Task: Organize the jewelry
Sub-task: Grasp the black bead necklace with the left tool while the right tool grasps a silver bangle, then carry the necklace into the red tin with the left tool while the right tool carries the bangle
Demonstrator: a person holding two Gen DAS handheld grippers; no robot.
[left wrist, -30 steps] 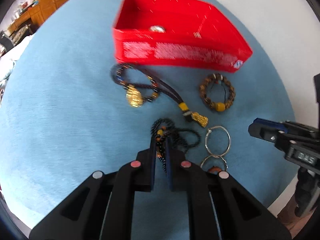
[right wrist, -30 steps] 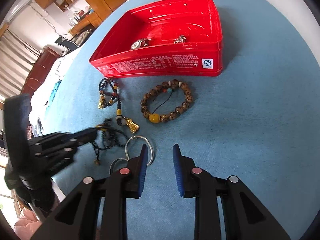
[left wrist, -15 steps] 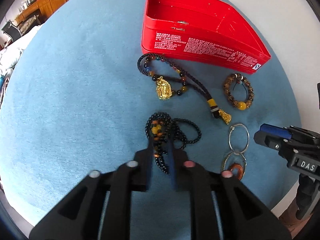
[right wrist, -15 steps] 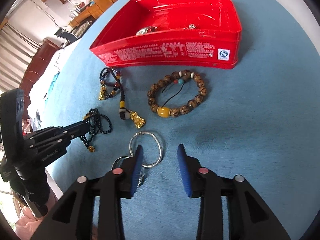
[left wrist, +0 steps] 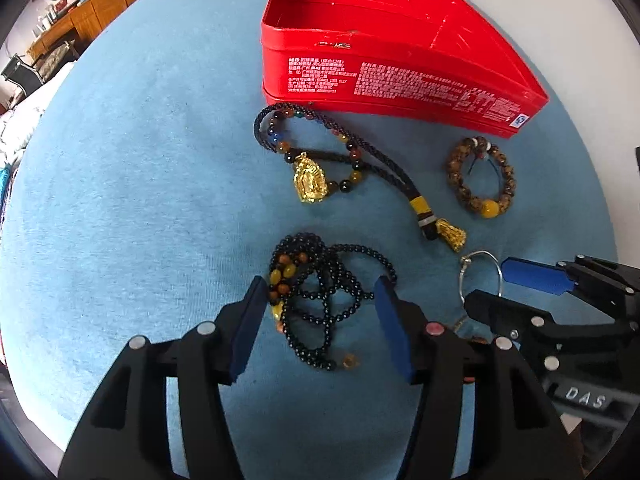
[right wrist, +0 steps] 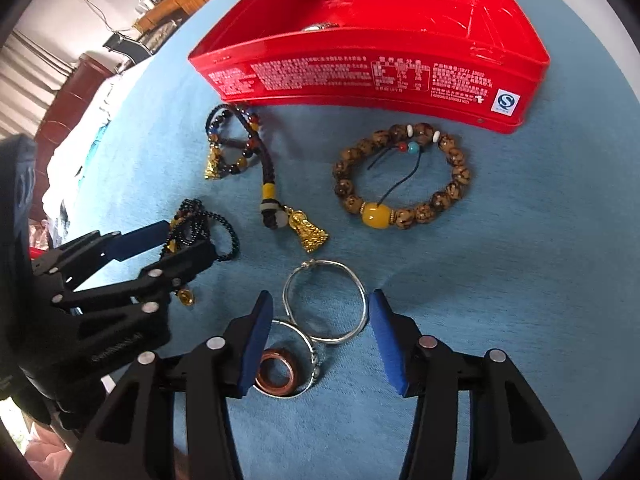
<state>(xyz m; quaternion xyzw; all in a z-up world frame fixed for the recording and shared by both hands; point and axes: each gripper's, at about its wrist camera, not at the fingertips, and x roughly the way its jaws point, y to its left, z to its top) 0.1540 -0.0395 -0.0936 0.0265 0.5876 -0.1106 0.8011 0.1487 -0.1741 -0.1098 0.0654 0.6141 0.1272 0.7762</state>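
A red tin box (left wrist: 400, 76) (right wrist: 360, 72) stands open at the far side of the blue cloth. My left gripper (left wrist: 320, 320) is open, its jaws either side of a black bead necklace (left wrist: 324, 300) lying on the cloth. My right gripper (right wrist: 320, 336) is open around a silver bangle (right wrist: 325, 300); a second silver ring with a copper ring (right wrist: 276, 374) lies by its left jaw. A brown bead bracelet (right wrist: 404, 176) (left wrist: 480, 184) and a dark cord with gold pendants (left wrist: 320, 176) (right wrist: 264, 184) lie in front of the box.
The round table's blue cloth (left wrist: 120, 200) ends near both grippers at the front edge. Something small and silvery (right wrist: 320, 26) lies inside the box. The left gripper shows in the right wrist view (right wrist: 160, 248), close to the right one. Wooden furniture stands behind.
My left gripper has opened and let go of the black bead necklace, which now lies on the cloth. My right gripper has opened wider and moved forward over the silver bangle.
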